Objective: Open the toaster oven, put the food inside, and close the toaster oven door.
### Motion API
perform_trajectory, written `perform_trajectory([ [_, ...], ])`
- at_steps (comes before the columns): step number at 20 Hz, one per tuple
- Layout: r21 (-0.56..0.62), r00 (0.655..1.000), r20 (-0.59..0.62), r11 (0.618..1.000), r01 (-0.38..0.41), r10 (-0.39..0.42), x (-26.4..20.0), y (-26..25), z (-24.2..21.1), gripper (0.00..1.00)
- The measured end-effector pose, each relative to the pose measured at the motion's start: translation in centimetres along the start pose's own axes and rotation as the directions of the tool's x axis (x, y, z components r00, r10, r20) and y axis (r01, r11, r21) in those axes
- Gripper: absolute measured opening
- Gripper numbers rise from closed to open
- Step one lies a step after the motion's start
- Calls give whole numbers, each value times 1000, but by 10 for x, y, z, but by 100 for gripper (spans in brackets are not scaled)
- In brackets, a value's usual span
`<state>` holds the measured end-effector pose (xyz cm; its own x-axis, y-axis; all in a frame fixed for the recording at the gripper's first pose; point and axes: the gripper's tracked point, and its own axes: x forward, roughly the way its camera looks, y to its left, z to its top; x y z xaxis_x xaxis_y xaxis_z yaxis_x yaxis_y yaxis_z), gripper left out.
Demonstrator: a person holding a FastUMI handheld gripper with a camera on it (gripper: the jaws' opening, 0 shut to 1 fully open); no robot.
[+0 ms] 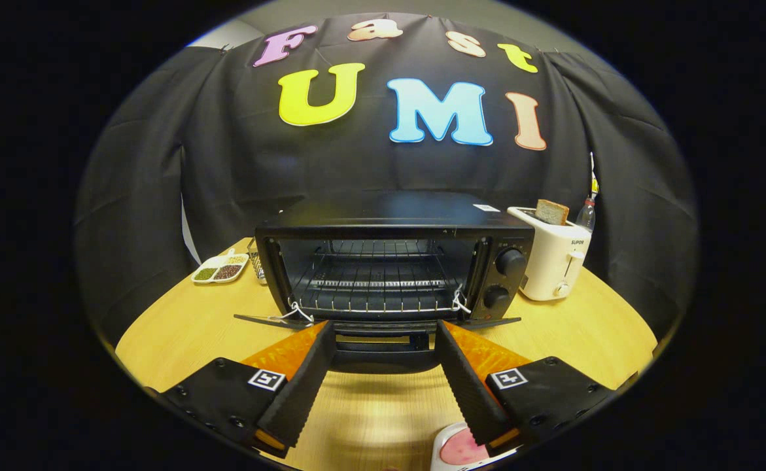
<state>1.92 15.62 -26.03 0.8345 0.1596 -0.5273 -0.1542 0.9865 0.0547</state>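
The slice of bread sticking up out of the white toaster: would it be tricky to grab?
Probably. The bread looks light and soft, so it may crush or tear under hard pinching. It stands upright in the toaster, so it should lift straight out. The gripper is open, far short of it.

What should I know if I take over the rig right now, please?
Tool: open, holding nothing, fingers pointing at the oven's lowered door.
Oven: on the table, door down flat, rack bare.
Food: pink piece on a white dish, on the table near the right finger, behind the tips.
Done: door opened.
Left: pick up the food, set it on the rack, close the door.
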Motion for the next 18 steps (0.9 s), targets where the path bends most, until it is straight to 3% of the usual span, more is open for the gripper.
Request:
perform_trajectory([
  [7, -24, 994, -107, 999, -22, 20, -7, 1, -44, 98],
  [12, -54, 992, -104, 995, -84, 78, -31, -9, -42, 98],
  [15, -2, 977, -153, 989, -149, 147, -46, -24, -46, 98],
  [18, 94, 933, -239, 962, -255, 270, -67, -31, -55, 98],
])
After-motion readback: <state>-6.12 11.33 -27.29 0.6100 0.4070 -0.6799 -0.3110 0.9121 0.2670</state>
